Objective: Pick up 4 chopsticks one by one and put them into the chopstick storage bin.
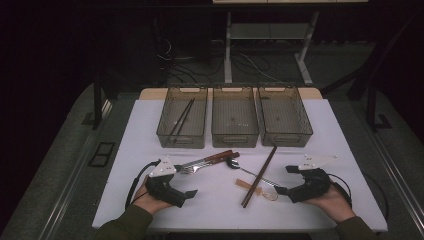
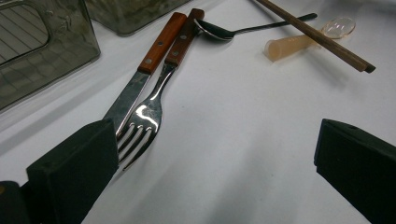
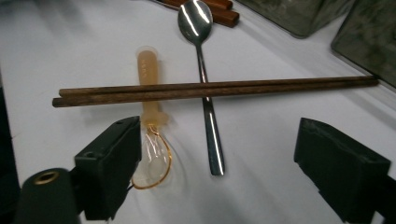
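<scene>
my right gripper (image 3: 215, 154) gapes wide, empty, around the spoon (image 3: 205, 88); closing risks snagging the chopsticks (image 3: 210, 88) at 12 o'clock.

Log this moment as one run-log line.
left gripper: open, by fork tines | right gripper: open, before metal spoon | chopsticks: across spoon | nothing held

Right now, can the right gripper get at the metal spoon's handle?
Probably yes. The right gripper is open, with the metal spoon handle end lying between its jaws. The chopsticks cross the spoon farther up, clear of that end.
</scene>
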`<action>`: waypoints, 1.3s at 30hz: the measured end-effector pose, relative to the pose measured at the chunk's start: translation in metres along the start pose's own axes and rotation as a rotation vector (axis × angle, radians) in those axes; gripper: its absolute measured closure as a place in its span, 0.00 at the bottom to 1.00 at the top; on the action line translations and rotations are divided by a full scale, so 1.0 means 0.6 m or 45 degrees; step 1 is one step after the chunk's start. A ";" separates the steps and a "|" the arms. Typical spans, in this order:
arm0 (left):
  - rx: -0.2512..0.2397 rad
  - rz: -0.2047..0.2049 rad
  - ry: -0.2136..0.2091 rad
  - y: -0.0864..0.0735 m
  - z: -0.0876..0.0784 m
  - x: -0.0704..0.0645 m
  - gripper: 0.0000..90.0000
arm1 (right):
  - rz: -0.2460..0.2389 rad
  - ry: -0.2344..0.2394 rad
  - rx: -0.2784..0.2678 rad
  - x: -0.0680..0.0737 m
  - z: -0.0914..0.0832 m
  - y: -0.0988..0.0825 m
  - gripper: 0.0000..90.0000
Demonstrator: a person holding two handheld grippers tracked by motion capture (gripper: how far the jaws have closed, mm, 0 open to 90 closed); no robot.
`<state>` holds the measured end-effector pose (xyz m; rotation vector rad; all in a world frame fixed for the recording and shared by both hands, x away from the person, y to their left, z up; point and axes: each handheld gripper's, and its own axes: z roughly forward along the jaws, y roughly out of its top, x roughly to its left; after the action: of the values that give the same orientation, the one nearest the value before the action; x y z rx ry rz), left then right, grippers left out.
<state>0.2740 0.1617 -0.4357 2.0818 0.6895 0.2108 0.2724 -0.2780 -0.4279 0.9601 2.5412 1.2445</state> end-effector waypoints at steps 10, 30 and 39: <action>0.007 0.005 -0.001 0.001 0.000 0.000 0.00 | -0.035 0.044 0.047 -0.015 0.026 0.032 0.42; 0.010 0.002 -0.009 0.000 0.001 -0.001 0.00 | -0.012 -0.086 0.121 -0.076 0.075 0.086 1.00; 0.012 0.000 -0.016 0.000 0.001 0.000 0.00 | 0.022 -0.182 0.147 -0.113 0.104 0.096 1.00</action>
<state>0.2743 0.1614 -0.4362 2.0907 0.6839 0.1950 0.3780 -0.2525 -0.4340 1.0563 2.5201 1.0038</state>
